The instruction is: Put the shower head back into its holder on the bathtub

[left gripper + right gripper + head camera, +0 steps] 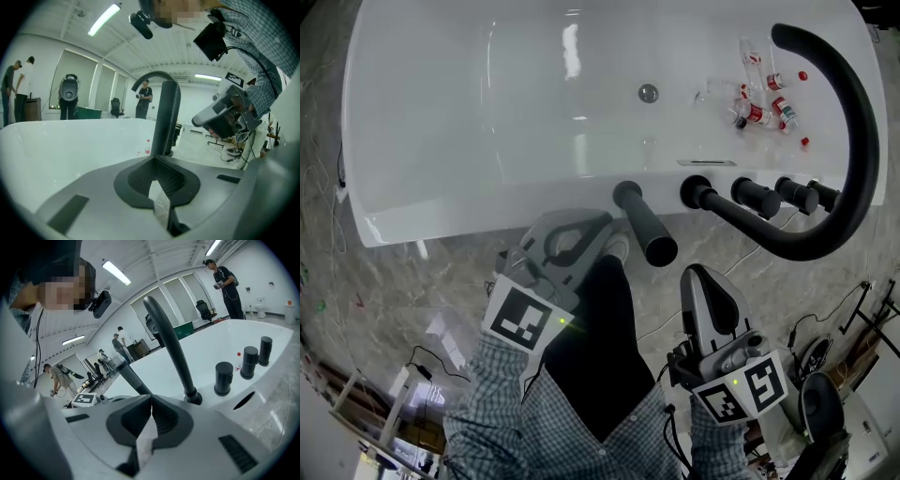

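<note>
The black shower head [645,225] stands as a short rod with its lower end on the white bathtub's near rim [487,202]; its holder is hidden beneath it. My left gripper [612,240] is just left of the rod, shut and empty. The left gripper view shows the rod [166,117] upright right beyond the left gripper [154,160]. My right gripper [699,275] hangs a little before the rim, right of the rod, also shut and empty. The right gripper view has the rod [131,377] to the left of the right gripper [151,397].
A big curved black spout [853,141] arcs over the tub's right end, with several black knobs [757,197] beside it on the rim. Small bottles [761,114] lie in the tub near the drain [648,93]. Cables [825,319] trail over the marble floor. People stand far behind.
</note>
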`<state>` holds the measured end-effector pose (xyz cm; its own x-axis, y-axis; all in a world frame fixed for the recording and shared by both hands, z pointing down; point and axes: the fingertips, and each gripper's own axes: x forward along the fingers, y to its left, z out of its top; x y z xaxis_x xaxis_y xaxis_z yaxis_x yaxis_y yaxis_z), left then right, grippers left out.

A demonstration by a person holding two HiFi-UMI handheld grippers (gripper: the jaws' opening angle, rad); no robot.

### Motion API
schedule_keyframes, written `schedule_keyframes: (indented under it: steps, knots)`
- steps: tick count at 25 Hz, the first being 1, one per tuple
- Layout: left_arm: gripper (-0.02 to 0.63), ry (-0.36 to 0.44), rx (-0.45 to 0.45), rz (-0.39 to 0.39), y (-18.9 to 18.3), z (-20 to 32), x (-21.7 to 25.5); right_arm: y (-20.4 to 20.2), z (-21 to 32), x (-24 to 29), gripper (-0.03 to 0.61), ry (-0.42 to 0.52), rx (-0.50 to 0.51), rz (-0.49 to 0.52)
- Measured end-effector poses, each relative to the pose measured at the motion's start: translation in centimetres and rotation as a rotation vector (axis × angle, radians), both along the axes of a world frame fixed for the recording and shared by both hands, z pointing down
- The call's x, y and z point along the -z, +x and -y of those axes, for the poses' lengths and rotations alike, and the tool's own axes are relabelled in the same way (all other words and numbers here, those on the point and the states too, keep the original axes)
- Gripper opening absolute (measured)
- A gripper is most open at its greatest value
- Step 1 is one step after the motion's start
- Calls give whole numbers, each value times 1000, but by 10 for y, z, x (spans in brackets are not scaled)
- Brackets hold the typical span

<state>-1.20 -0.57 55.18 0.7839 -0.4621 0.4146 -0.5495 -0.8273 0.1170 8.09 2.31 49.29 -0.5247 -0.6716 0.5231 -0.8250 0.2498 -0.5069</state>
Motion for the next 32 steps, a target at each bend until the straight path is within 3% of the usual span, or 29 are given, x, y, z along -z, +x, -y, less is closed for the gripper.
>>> schedule_keyframes:
  steps: [9,17,24,32]
  knots:
    - [11,4,26,-51,-9,-1,42,-3,5,25,17,38,8,2]
    - [11,61,22,-61,-10,0,113,1,18,90,17,129,-11,0]
    - [11,74,171,-223,-26,8,206,9,26,170,17,227,-41,5]
    - [11,160,211,-324,-40,17,326,21,47,279,17,390,-76,26]
